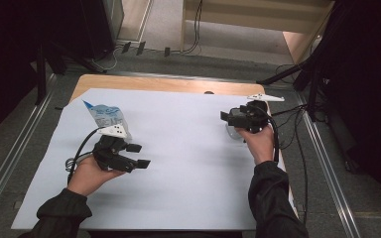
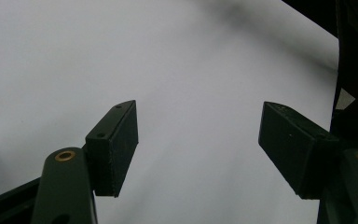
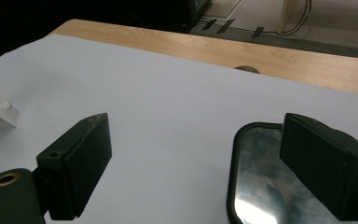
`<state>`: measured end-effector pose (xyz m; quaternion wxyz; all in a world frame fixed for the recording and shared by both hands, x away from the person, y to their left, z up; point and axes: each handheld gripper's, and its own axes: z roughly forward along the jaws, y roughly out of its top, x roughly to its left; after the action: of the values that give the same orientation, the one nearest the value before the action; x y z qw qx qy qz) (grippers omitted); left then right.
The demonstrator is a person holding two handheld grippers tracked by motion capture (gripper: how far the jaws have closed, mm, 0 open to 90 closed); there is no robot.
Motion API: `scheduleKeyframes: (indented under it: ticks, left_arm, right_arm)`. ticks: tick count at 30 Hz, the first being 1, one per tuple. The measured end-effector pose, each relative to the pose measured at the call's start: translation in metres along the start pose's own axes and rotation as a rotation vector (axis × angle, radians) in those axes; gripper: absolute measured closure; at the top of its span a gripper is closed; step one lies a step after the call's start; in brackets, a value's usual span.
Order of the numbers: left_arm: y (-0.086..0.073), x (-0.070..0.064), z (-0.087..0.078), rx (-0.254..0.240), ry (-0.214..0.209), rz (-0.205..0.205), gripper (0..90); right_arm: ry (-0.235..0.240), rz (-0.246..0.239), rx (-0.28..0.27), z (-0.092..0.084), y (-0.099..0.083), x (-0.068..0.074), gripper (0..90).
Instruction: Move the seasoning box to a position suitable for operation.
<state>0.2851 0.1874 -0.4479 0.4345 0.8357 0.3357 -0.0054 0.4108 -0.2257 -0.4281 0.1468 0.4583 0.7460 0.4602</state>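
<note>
Mirror [image 3: 261, 182] — laid flat on the worktop [image 3: 177, 44], just beneath the right gripper [image 3: 205, 158], jaws wide, nothing held; left gripper [image 2: 198, 144] likewise open, empty.

My jaws were matte black. The sheet [image 1: 178, 163] beneath me was plain white — the table [image 3: 279, 58] pale wood. The mirror [image 3: 256, 182] was silver, black-rimmed; the bag [image 1: 106, 116] blue-printed, clear.
</note>
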Motion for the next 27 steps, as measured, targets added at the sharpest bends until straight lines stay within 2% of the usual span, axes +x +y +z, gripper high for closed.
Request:
scheduleKeyframes:
  ticks: [5, 9, 11, 15, 27]
  left_arm:
    - [0.001, 0.0, 0.001, 0.005, 0.002, 0.003, 29.6]
    - [0.002, 0.0, 0.003, 0.01, -0.007, 0.007, 29.6]
    - [0.002, 0.0, 0.004, 0.009, -0.006, 0.006, 29.6]
    - [0.002, -0.001, 0.005, 0.012, -0.006, 0.009, 29.6]
    - [-0.001, 0.001, -0.001, -0.001, 0.003, -0.003, 29.5]
  right_arm:
    - [-0.026, 0.013, -0.019, -0.009, 0.001, -0.01, 10.1]
    - [-0.087, 0.014, -0.028, -0.014, -0.001, -0.019, 9.6]
    - [-0.098, 0.022, -0.026, -0.014, -0.002, -0.021, 8.3]
    - [-0.142, 0.041, -0.012, -0.007, -0.006, -0.03, 5.6]
    - [-0.189, 0.051, 0.032, 0.023, -0.022, -0.035, 5.0]
